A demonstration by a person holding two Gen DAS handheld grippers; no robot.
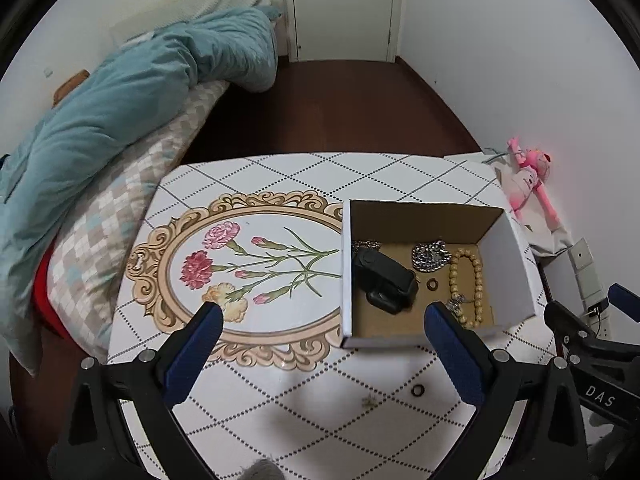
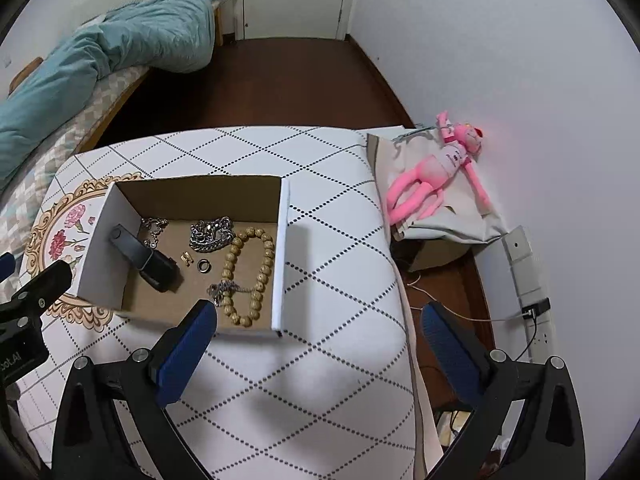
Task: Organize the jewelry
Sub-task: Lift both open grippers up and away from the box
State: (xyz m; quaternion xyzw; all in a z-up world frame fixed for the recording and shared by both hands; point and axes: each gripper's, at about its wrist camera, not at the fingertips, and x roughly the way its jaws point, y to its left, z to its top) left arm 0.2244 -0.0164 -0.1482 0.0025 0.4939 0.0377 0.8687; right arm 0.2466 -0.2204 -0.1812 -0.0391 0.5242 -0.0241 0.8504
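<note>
An open cardboard box (image 1: 516, 256) (image 2: 280, 248) sits on the patterned table. Inside lie a black watch (image 1: 384, 284) (image 2: 148, 258), a silver chain (image 1: 431, 256) (image 2: 210, 232), a wooden bead bracelet (image 1: 468, 288) (image 2: 248, 272), a dark ring (image 1: 432, 283) (image 2: 204, 266) and a small gold piece (image 2: 185, 258). Another dark ring (image 1: 417, 391) and a small gold item (image 1: 368, 401) lie on the table in front of the box. My left gripper (image 1: 324, 320) is open above the table, just before the box. My right gripper (image 2: 320, 320) is open over the table's right edge.
The table (image 1: 280, 176) has a flower-print cover. A bed with a teal quilt (image 1: 120, 100) is to the left. A pink plush toy (image 2: 436, 172) lies on a cloth to the right, near wall sockets (image 2: 532, 280). Dark wooden floor lies beyond.
</note>
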